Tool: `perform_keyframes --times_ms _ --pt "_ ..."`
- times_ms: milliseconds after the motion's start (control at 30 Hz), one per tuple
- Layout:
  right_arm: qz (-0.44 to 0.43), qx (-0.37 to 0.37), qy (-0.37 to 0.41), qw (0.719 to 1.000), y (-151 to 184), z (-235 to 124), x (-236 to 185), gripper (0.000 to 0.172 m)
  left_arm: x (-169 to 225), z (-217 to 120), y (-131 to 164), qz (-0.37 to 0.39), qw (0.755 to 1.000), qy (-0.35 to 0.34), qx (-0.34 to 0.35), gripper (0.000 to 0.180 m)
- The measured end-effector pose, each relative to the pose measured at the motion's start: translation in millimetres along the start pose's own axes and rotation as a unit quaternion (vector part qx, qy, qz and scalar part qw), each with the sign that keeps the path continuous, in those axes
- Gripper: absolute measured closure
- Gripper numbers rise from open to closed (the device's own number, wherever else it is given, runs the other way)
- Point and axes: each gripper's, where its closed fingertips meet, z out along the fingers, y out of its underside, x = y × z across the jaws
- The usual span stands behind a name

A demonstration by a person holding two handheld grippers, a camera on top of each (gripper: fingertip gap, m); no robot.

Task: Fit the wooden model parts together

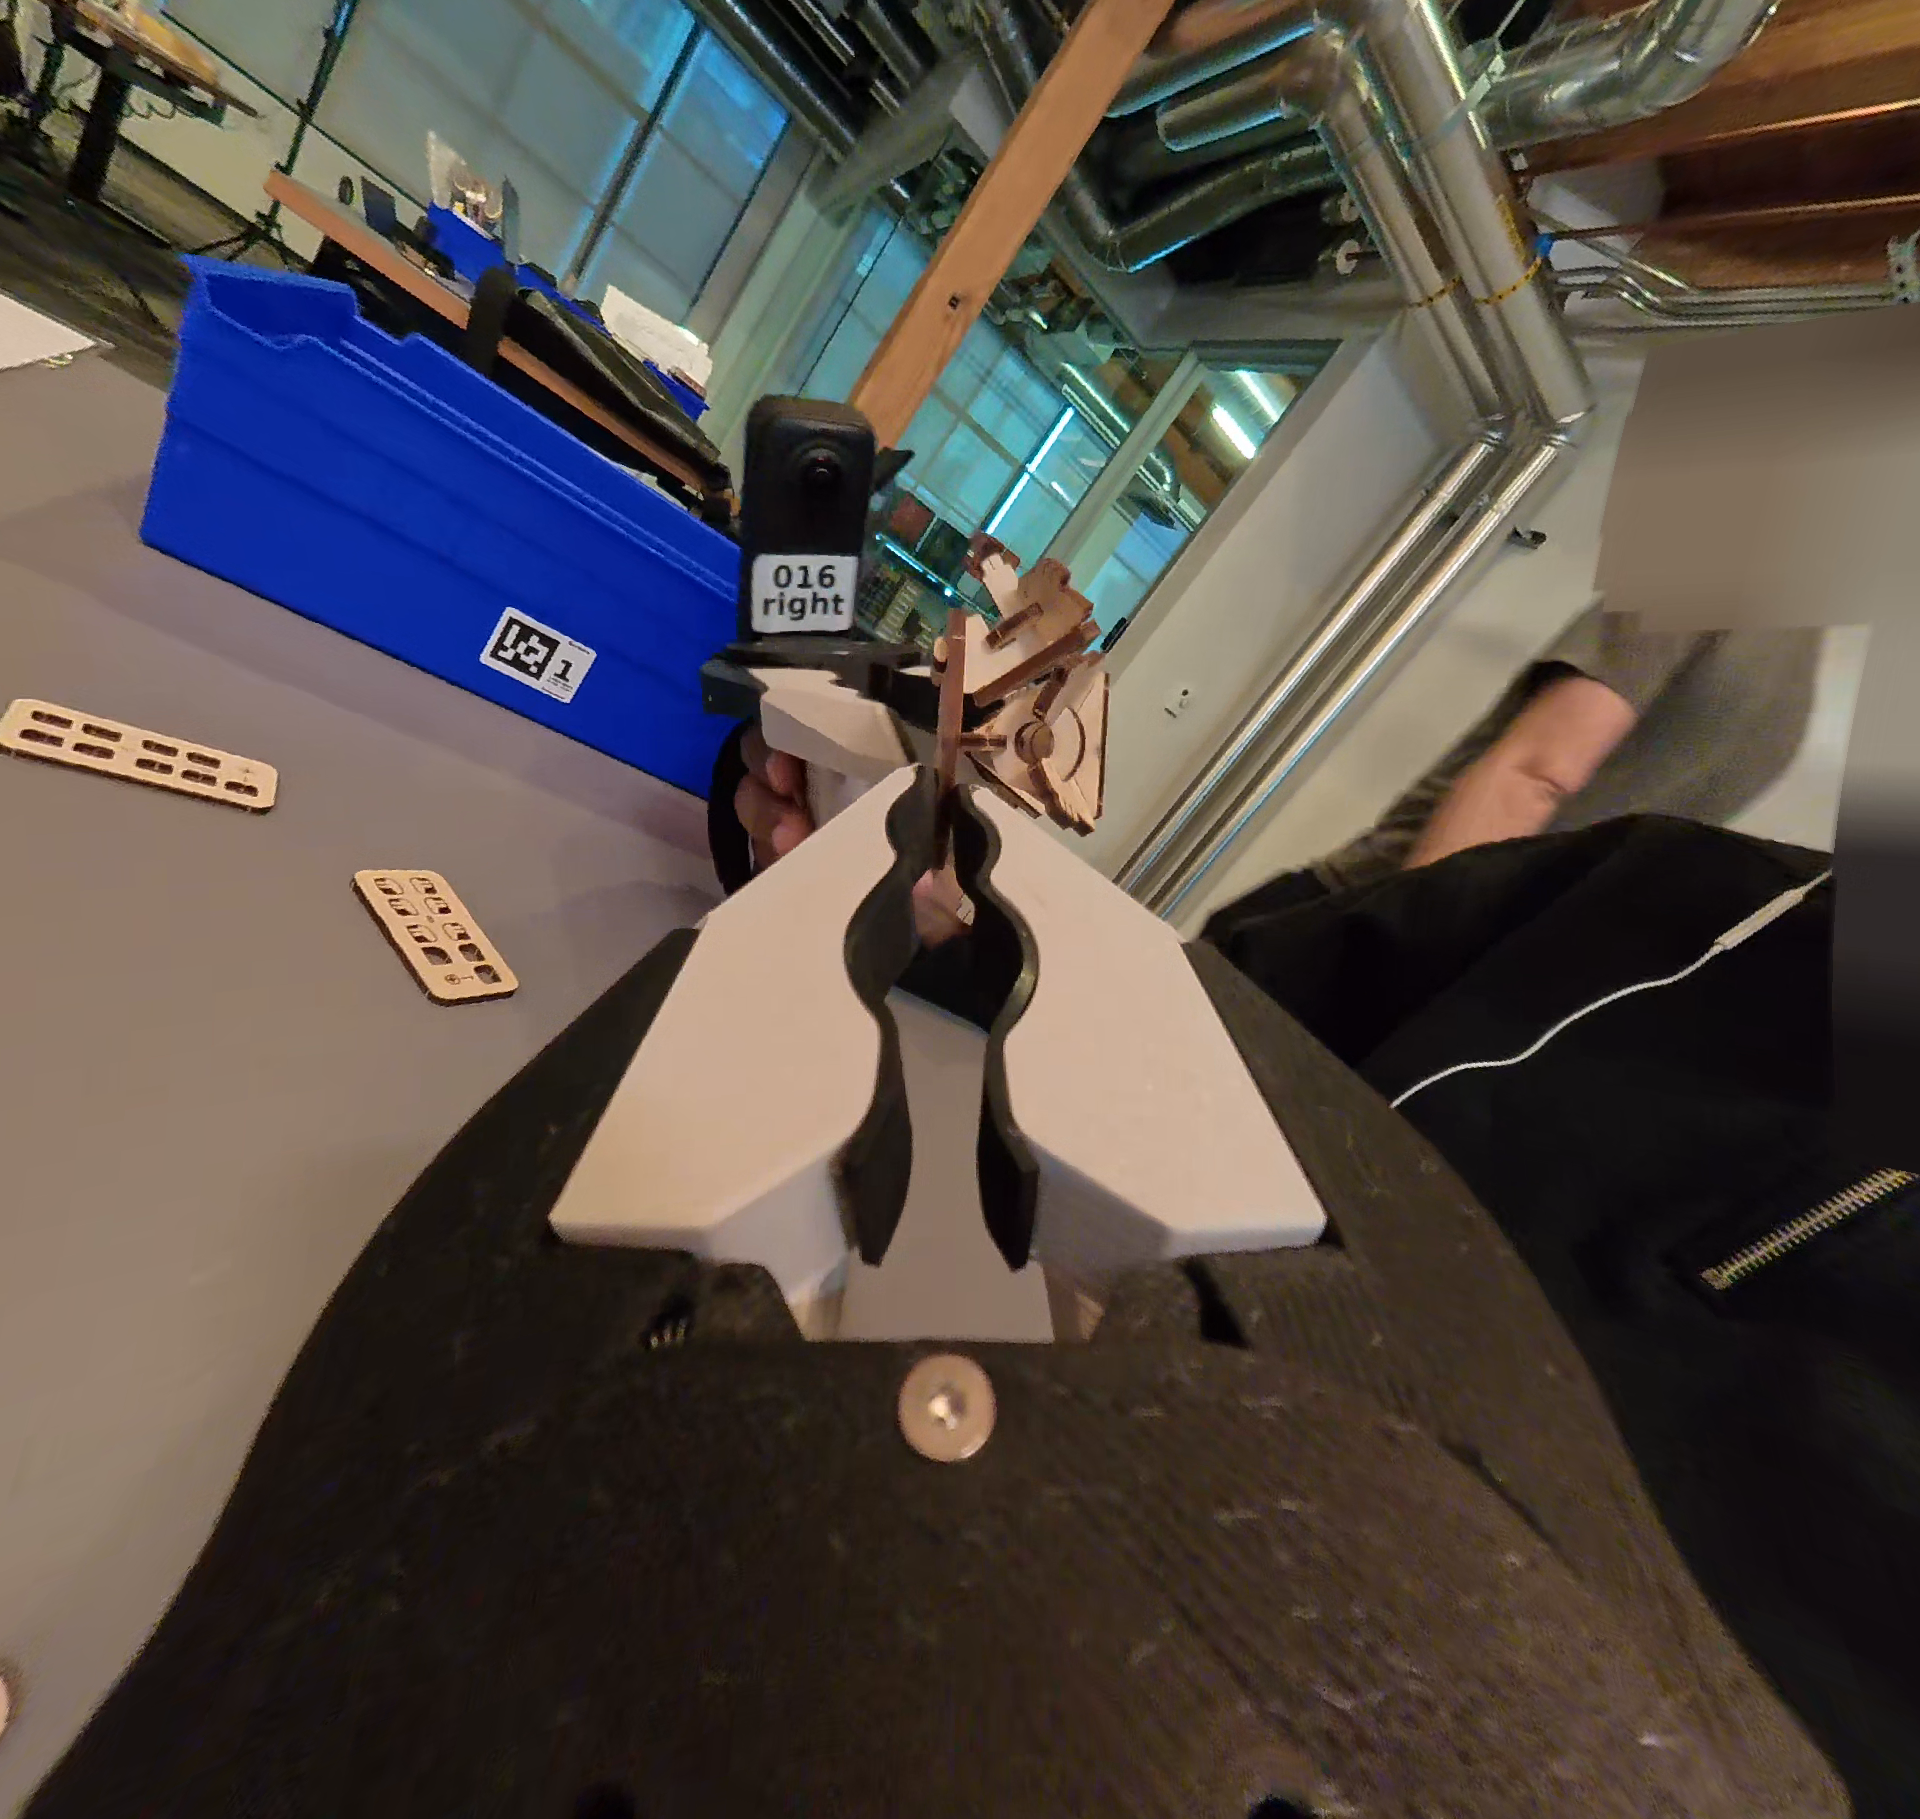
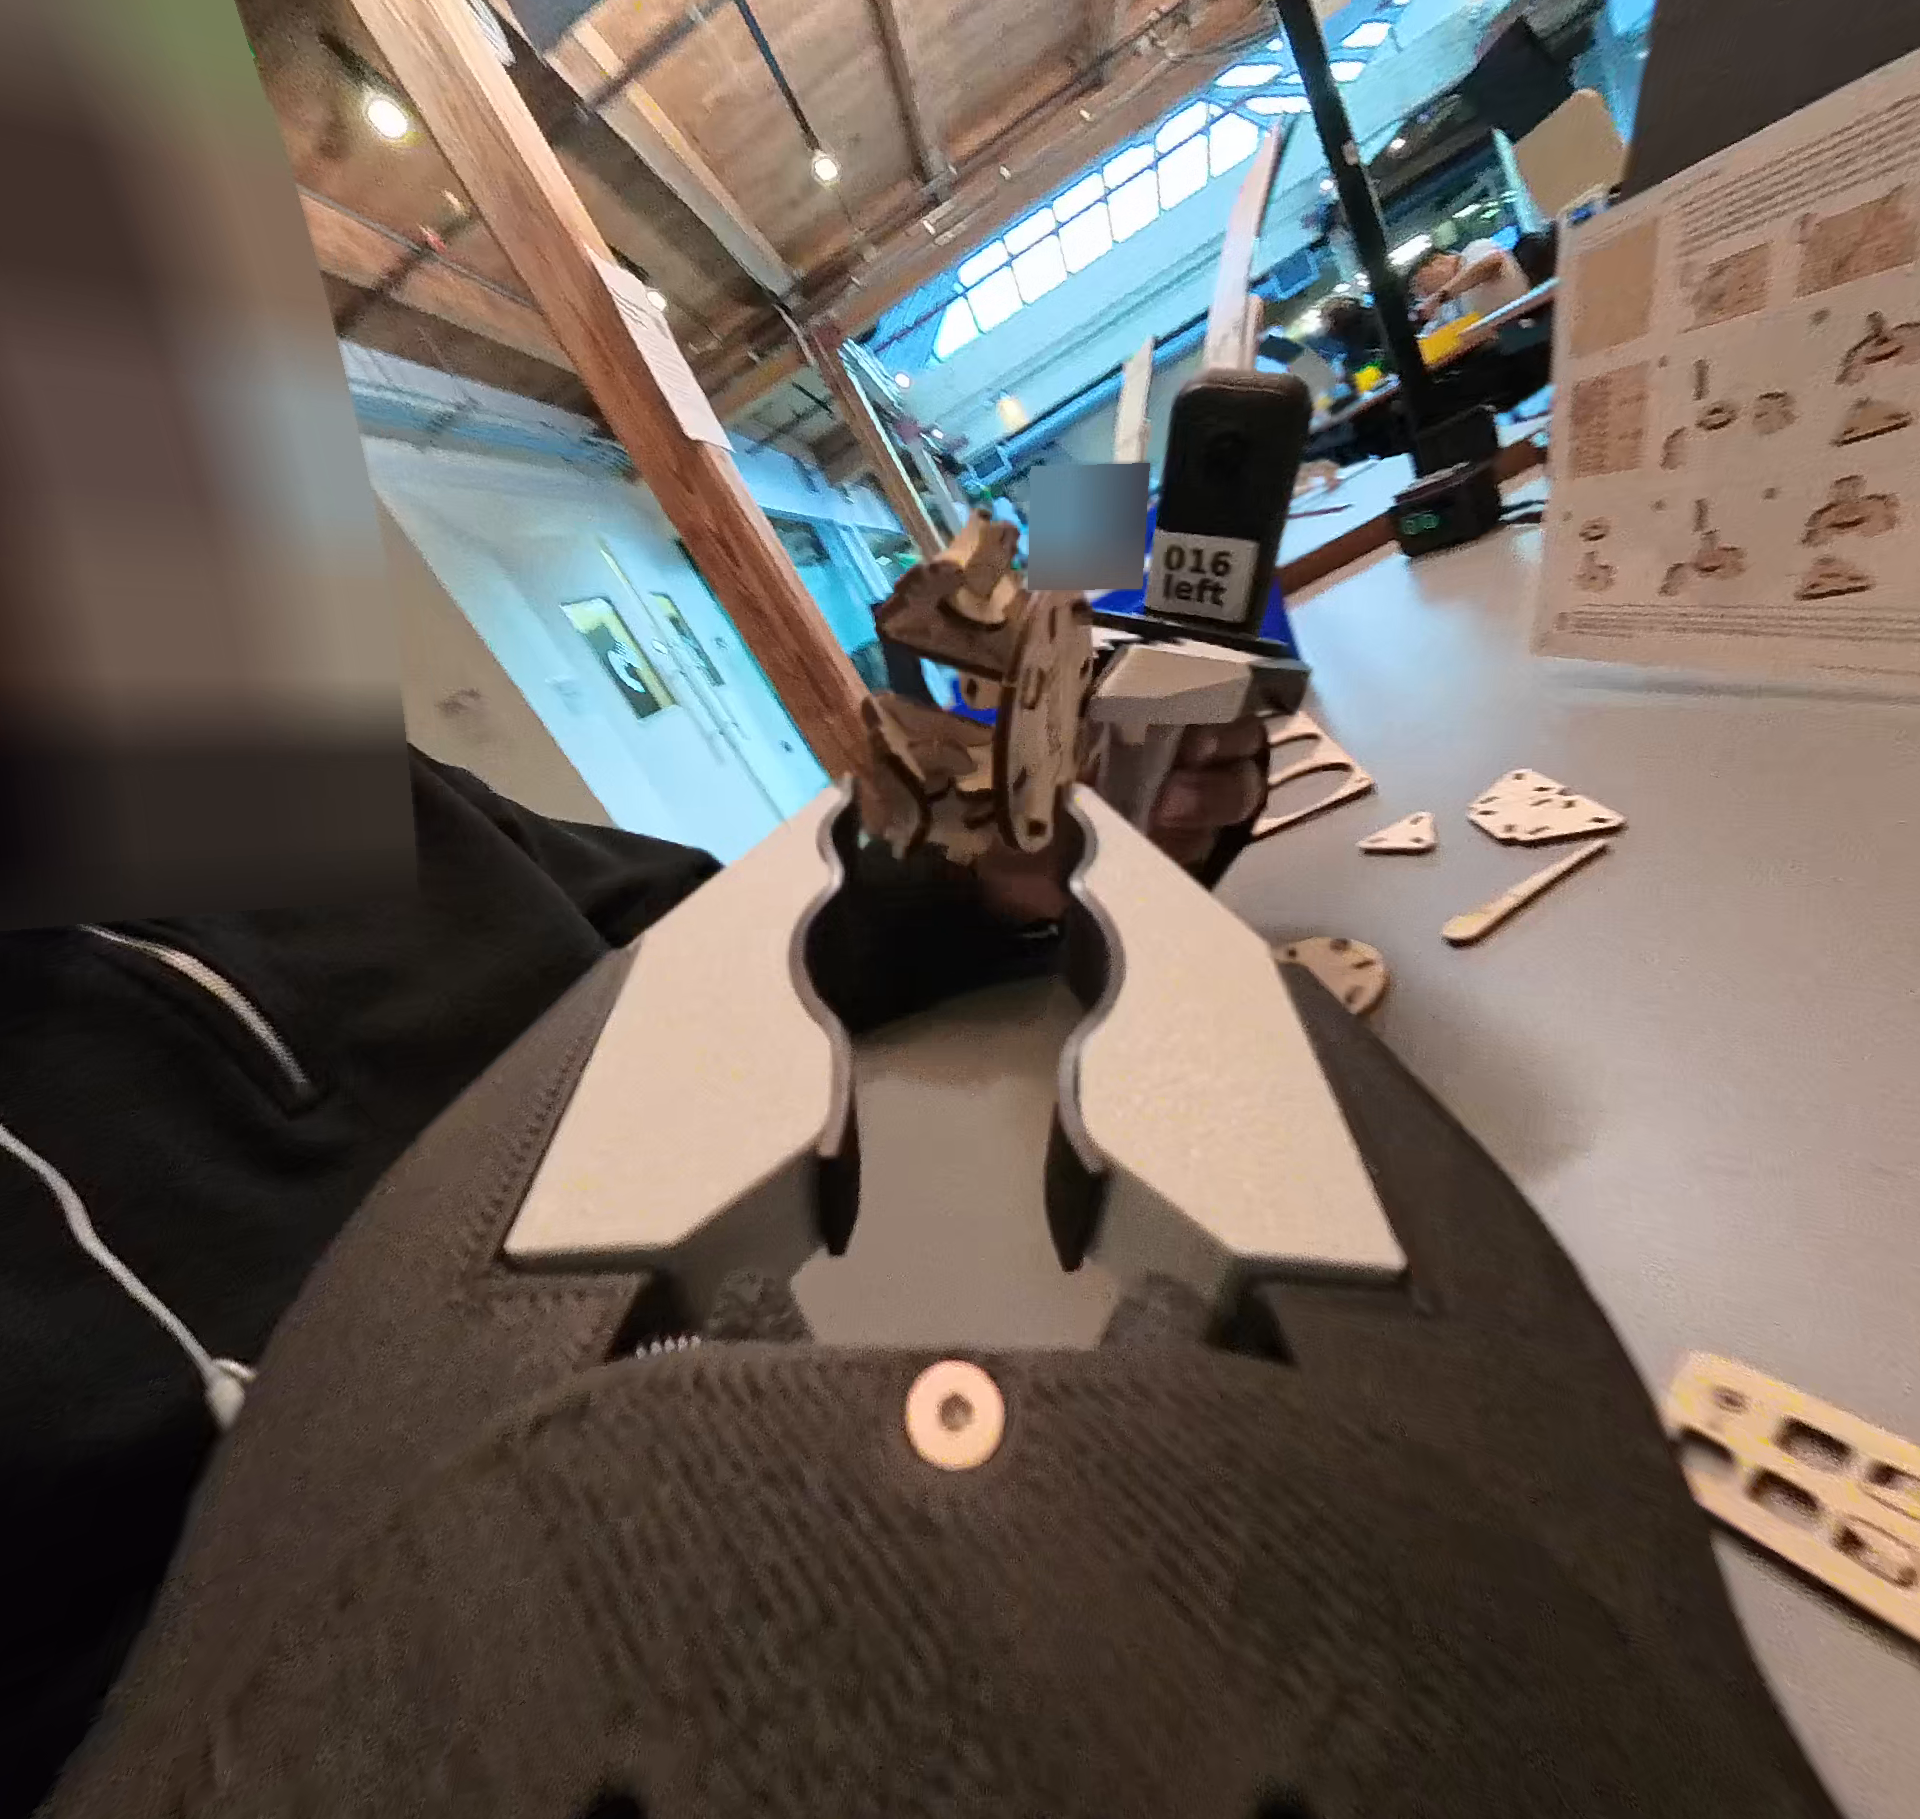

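Note:
A small wooden model [image 1: 1039,720] of laser-cut plywood pieces is held in the air between both grippers. My left gripper [image 1: 940,803] is shut on the thin edge of the model's upright round plate. In the right wrist view the model [image 2: 987,720] stands between the fingertips of my right gripper [image 2: 964,803]. The fingertips are closed in on it, one at a winged piece, the other at the round plate. The right gripper also shows in the left wrist view [image 1: 831,720], just behind the model. The left gripper shows in the right wrist view [image 2: 1174,689].
A blue bin [image 1: 416,481] stands on the grey table [image 1: 260,1094]. Punched wooden sheets [image 1: 140,756] [image 1: 434,935] lie there. Loose wooden pieces [image 2: 1543,805], a wooden stick [image 2: 1522,891] and an instruction sheet [image 2: 1745,419] lie to the right. A person in a black jacket [image 1: 1558,1042] is close by. Both grippers' tips are close together, under 4 cm apart.

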Motion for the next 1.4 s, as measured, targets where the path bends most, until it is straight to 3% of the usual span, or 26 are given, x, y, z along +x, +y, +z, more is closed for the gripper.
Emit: perform_keyframes --times_ms 33,333,633,1100,1200,1400 --pt "0.011 0.007 -0.011 1.0 -1 0 -1 0.144 1 1 1 0.002 1.0 -0.001 -0.001 0.18" --pt "-0.013 0.011 -0.008 1.0 -2 -2 -4 0.146 2 4 0 0.004 1.0 -0.006 0.006 0.18" --pt "-0.017 0.016 -0.01 1.0 -4 -2 -5 0.146 3 6 -3 -0.051 0.998 0.023 0.037 0.18" --pt "-0.038 0.015 0.019 0.999 -4 -3 1 0.147 -5 5 -6 -0.033 0.998 -0.005 0.053 0.18" --pt "-0.04 0.03 0.026 0.998 -10 -7 2 0.147 -14 3 -8 -0.027 0.997 -0.034 0.064 0.161" --pt "-0.052 0.06 0.051 0.996 -21 -17 5 0.148 -18 -1 -5 -0.038 0.997 -0.028 0.064 0.158"
